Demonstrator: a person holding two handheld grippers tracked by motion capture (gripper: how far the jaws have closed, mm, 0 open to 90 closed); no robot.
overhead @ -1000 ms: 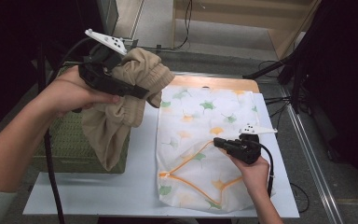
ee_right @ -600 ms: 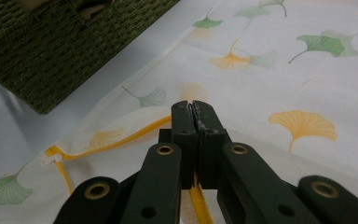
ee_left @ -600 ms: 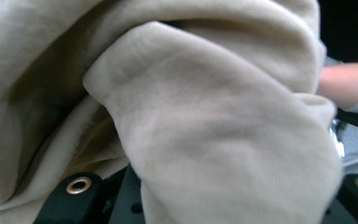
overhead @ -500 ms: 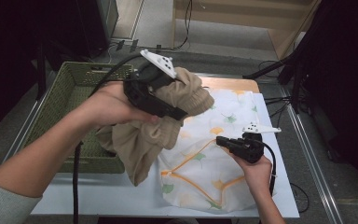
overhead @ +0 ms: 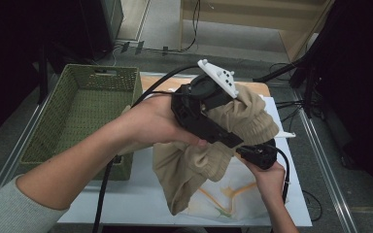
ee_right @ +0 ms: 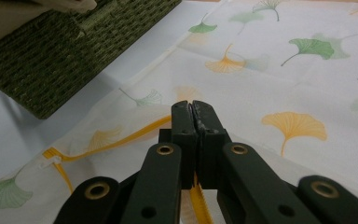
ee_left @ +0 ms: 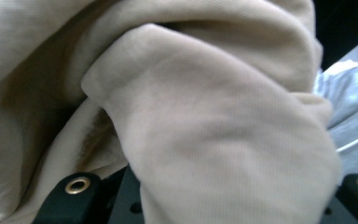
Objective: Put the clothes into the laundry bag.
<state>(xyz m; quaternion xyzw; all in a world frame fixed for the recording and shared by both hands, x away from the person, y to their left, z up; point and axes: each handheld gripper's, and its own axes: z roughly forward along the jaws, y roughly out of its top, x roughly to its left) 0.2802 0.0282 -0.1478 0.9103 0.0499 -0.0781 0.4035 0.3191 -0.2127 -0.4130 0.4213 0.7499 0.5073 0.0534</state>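
A beige knitted garment (overhead: pixel 199 165) hangs bunched in the air from my left gripper (overhead: pixel 228 138), which is shut on it. In the left gripper view the garment (ee_left: pixel 214 116) bulges between the two black jaws. It droops over a white cloth with a ginkgo-leaf print (overhead: pixel 213 196) spread on the table. My right gripper (overhead: pixel 255 155) rests low over that cloth, just under the hanging garment. Its jaws (ee_right: pixel 195 112) are pressed together with nothing seen between them, above the printed cloth (ee_right: pixel 284 70).
A green woven basket (overhead: pixel 92 77) stands at the table's left side, and its corner (ee_right: pixel 51 60) lies close to the cloth's edge. The white table (overhead: pixel 126 204) has a metal rail along its right side. Cables lie on the floor behind the table.
My left hand has carried the beige garment from above the basket to the right, over the printed cloth and the right gripper. The right hand has stayed in place.
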